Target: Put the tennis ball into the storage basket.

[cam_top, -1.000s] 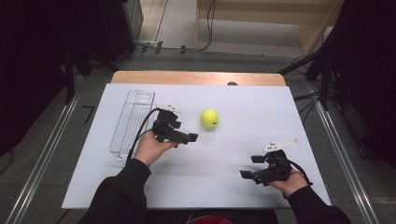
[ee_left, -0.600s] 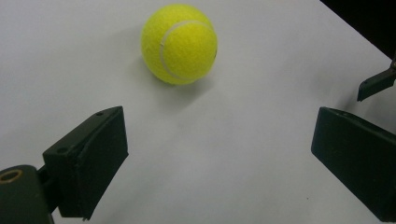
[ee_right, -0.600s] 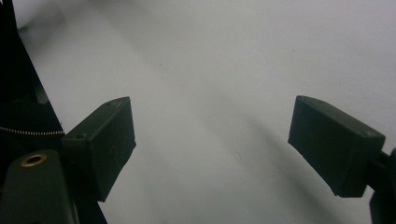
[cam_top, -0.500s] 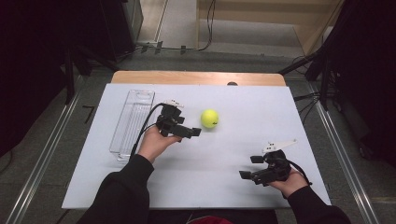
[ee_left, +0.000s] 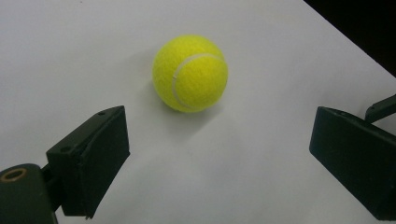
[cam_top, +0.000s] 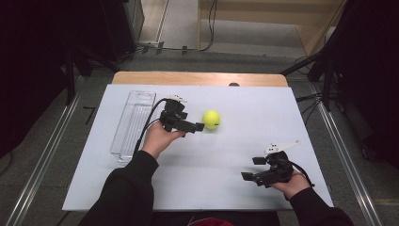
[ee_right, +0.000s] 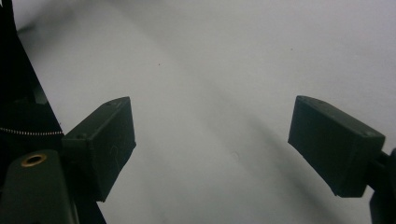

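High view: one tennis ball, one clear tray.

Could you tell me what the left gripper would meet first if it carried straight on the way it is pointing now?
Most likely the tennis ball: it lies just ahead of the open left gripper, roughly centred between the jaws and not yet touched, with bare white table between them.

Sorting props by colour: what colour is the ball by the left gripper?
Yellow-green tennis ball with a white seam, clearest in the left gripper view.
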Action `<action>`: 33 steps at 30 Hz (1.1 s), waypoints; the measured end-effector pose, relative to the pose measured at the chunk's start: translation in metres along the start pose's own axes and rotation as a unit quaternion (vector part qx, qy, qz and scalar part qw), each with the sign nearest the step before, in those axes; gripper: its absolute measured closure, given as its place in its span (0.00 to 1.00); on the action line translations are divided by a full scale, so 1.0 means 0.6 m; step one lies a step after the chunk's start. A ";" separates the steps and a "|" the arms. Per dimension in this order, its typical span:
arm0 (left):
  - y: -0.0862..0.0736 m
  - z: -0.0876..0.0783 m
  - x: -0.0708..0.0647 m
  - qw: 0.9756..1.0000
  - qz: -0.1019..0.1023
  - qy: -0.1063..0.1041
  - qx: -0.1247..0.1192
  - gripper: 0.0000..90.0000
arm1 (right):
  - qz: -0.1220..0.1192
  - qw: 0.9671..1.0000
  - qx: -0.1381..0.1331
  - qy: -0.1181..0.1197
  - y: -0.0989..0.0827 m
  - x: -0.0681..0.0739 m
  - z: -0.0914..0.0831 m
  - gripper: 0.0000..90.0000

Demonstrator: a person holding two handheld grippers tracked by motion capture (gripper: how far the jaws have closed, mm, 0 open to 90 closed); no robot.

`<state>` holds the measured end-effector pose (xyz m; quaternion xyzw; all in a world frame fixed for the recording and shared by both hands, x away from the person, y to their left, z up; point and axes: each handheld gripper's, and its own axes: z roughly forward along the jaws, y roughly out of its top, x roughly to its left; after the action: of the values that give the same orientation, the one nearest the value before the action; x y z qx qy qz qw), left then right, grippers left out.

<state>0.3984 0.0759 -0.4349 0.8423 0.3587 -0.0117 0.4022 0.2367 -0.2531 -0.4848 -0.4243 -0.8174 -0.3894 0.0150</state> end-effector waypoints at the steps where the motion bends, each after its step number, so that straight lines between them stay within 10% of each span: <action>1: 0.002 0.003 0.000 1.000 0.003 0.002 0.001 0.06 | 0.001 1.000 0.000 -0.001 0.000 0.000 0.000 0.14; 33: 0.065 0.055 -0.001 1.000 0.017 0.015 0.011 0.07 | -0.001 1.000 -0.002 0.002 0.000 0.000 0.000 0.14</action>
<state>0.4310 0.0365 -0.4310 0.8528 0.3498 0.0041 0.3877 0.2366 -0.2535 -0.4848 -0.4226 -0.8169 -0.3922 0.0151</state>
